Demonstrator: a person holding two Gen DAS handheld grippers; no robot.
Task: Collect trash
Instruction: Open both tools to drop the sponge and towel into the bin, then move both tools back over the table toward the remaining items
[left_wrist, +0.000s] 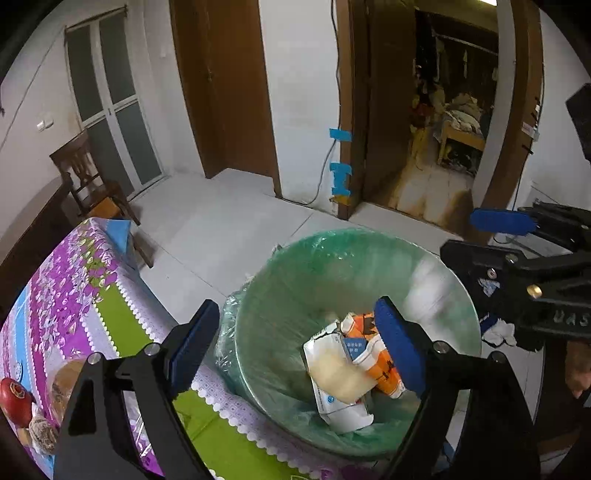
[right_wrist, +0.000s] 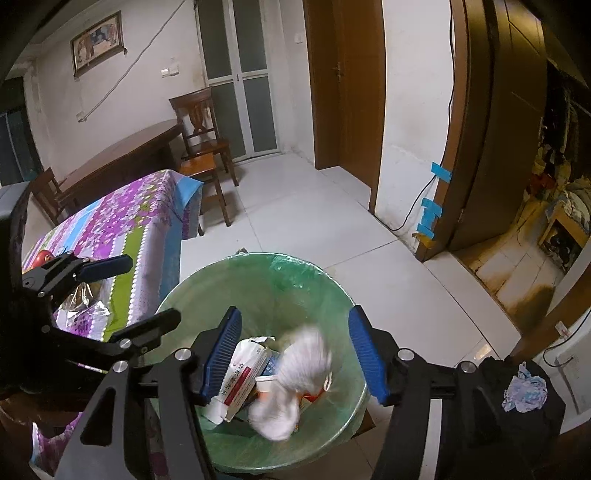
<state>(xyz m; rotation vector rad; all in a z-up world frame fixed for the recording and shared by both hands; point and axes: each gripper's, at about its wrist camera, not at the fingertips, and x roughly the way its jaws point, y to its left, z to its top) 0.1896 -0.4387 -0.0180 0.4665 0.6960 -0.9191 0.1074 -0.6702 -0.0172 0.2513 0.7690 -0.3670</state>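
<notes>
A round bin with a green liner (left_wrist: 332, 236) (right_wrist: 258, 258) stands on the floor beside the table. Inside lie a white packet (left_wrist: 332, 373) (right_wrist: 240, 376) and an orange carton (left_wrist: 384, 369). My left gripper (left_wrist: 295, 347) (right_wrist: 131, 295) hangs over the bin's left side, open, with nothing between its blue pads. My right gripper (right_wrist: 295, 360) (left_wrist: 458, 234) is open above the bin's right side. A blurred white paper wad (right_wrist: 291, 380) (left_wrist: 428, 291) is in the air inside the bin, below the right fingers and touching neither pad.
A table with a purple and green floral cloth (left_wrist: 74, 295) (right_wrist: 122, 221) borders the bin on the left, with a red apple (left_wrist: 14, 398) and a clear wrapper (right_wrist: 85, 299) on it. A crumpled tissue (right_wrist: 524, 391) lies on a dark object at the right. A wooden chair (right_wrist: 199, 122) stands behind the table.
</notes>
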